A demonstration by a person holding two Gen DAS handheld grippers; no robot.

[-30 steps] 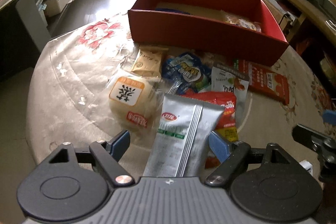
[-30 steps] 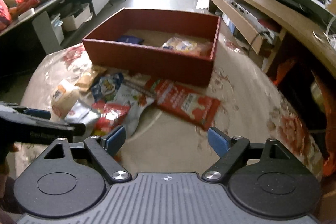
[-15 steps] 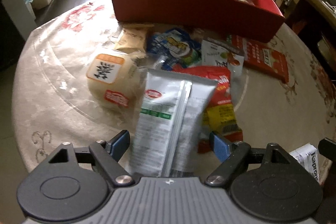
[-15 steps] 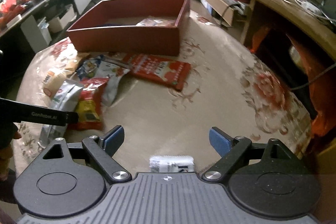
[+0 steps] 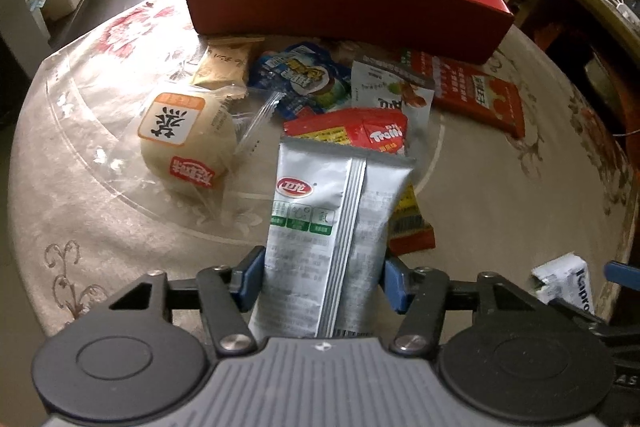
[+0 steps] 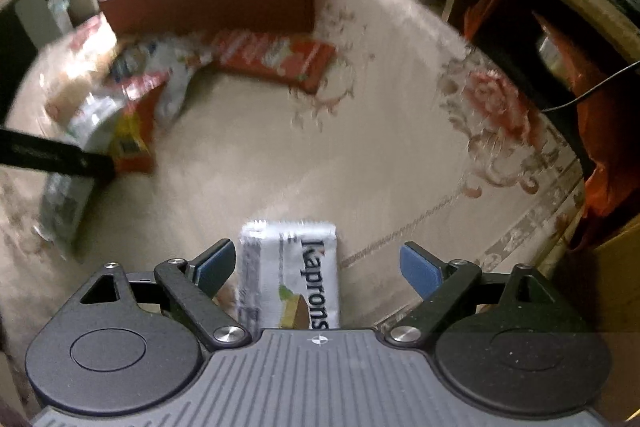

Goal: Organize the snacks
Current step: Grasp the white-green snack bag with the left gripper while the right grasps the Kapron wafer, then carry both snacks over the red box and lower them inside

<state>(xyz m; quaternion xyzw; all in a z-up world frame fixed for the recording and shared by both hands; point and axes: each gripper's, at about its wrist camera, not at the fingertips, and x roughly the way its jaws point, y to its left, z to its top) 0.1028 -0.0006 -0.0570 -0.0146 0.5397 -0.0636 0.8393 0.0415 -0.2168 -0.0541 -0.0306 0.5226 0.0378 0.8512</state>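
Gripping a silver snack pouch (image 5: 324, 227), the left gripper (image 5: 323, 281) has its two blue pads pressed against the pouch's long edges, with the pouch running straight ahead from between the fingers. Just past the pouch's far end lies a red gummy packet (image 5: 360, 135), partly under it. Ahead and to the left of the gripper sits a round wrapped bun (image 5: 186, 143); beyond that lie a tan wafer packet (image 5: 224, 65), a blue packet (image 5: 298, 79) and a white nut packet (image 5: 390, 93). Ahead to the right lies a flat red-orange packet (image 5: 476, 93). Farthest ahead stands the red box (image 5: 344, 3), its near wall facing the gripper, on the floral tablecloth (image 5: 80, 155).

The right gripper (image 6: 318, 263) is spread wide, blue pads well apart. A white Kaprons wafer packet (image 6: 290, 275) lies on the cloth between the fingers, nearer the left pad and not touching the right one. Ahead and to the left, blurred, are the snack pile and the left gripper's dark finger. The red box stands farthest ahead, left of centre.
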